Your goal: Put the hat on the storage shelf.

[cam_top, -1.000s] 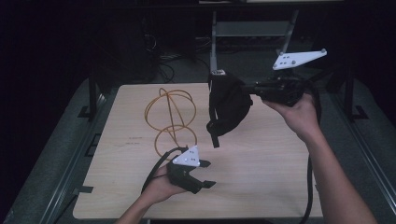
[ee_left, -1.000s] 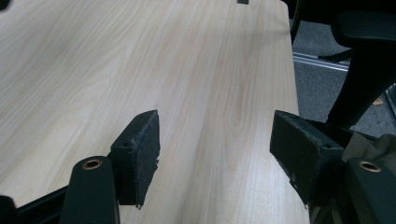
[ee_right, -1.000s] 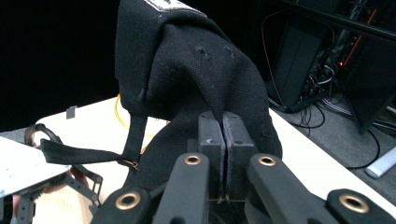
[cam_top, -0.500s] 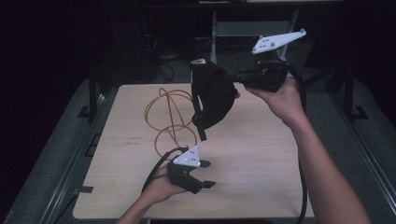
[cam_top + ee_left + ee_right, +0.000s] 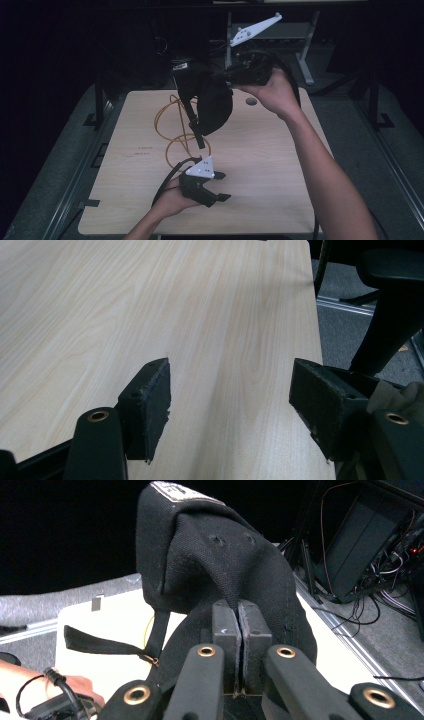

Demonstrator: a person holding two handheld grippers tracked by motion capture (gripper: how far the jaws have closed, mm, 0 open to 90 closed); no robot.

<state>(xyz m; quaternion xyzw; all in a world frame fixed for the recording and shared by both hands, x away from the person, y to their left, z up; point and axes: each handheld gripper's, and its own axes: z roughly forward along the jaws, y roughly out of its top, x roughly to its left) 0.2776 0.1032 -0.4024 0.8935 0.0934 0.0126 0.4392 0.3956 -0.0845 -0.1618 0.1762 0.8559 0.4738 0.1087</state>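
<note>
A black cap [image 5: 207, 97] hangs in the air above the far half of the table, its strap [image 5: 194, 125] dangling down. My right gripper [image 5: 231, 76] is shut on the cap's edge and holds it up; in the right gripper view the cap [image 5: 215, 565] bulges just past the closed jaws, with the strap [image 5: 105, 645] trailing to the left. My left gripper [image 5: 217, 187] rests low near the table's front edge, open, with nothing between its fingers [image 5: 150, 402] but bare wood.
An orange cable [image 5: 172, 130] lies looped on the light wooden table [image 5: 280, 170] under the cap. A round hole [image 5: 251, 101] sits near the table's far edge. Dark equipment and wires [image 5: 360, 555] stand beyond the table.
My right gripper has carried the cap to the left and farther from the person, higher over the table. The left gripper has stayed where it was.
</note>
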